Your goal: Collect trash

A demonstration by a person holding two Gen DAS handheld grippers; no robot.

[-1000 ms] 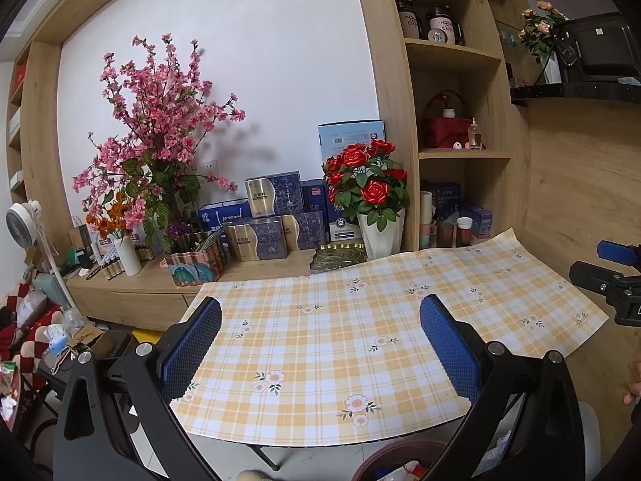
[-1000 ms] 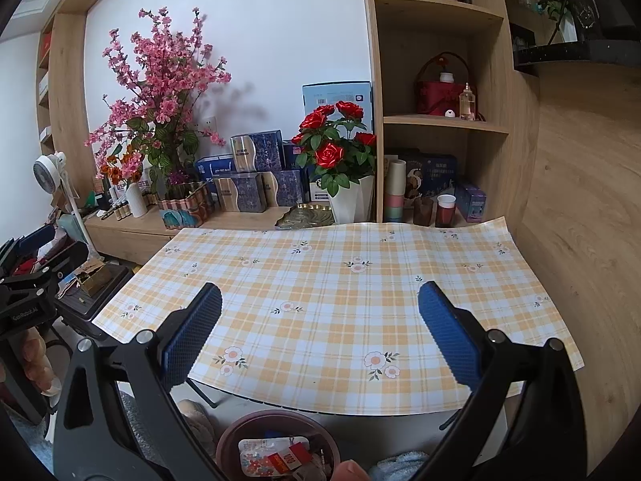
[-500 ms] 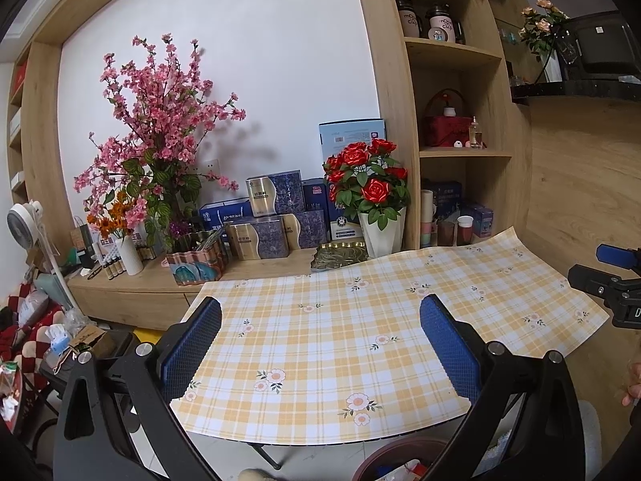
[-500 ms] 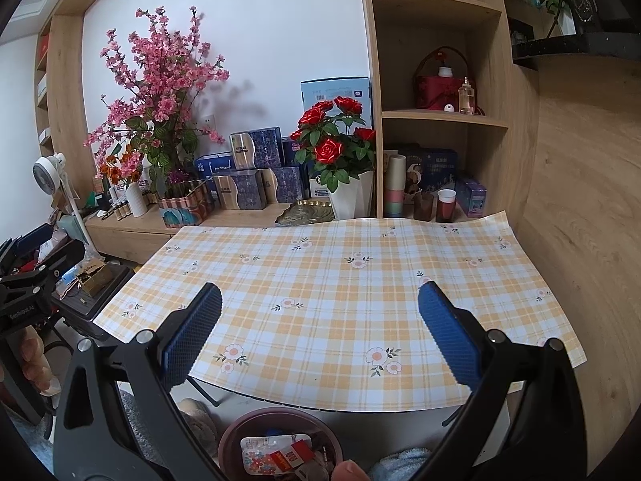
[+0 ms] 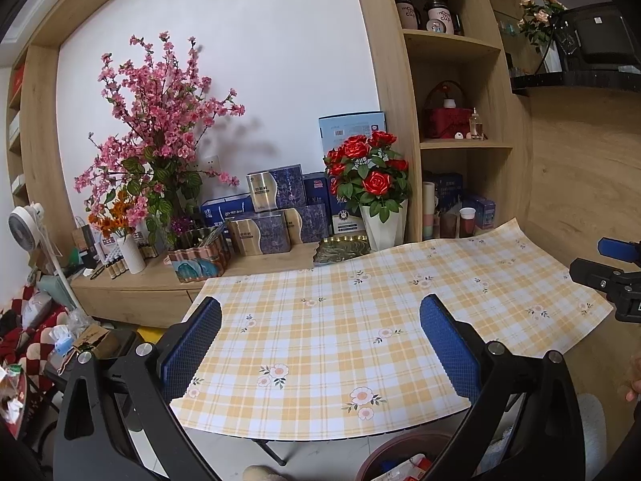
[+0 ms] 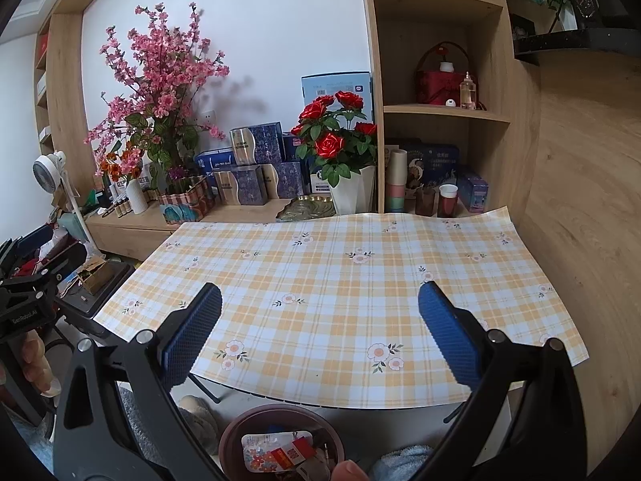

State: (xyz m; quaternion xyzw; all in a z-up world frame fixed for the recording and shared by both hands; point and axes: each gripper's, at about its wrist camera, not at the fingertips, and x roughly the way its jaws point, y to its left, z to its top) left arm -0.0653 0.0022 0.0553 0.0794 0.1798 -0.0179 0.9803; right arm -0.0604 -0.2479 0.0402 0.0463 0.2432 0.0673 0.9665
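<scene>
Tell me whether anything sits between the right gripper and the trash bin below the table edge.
Nothing visible does. The right gripper is open and empty above the checked tablecloth; the brown trash bin, already holding wrappers, stands on the floor just below the near table edge, uncovered.

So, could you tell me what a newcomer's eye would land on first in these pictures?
Probably the tall pink blossom arrangement against the white wall at the back left, then the red roses in a white pot beside the wooden shelving. In front lies the yellow plaid tablecloth, bare of litter, with a brown bin of wrappers on the floor at its near edge, between the open right gripper fingers.
</scene>
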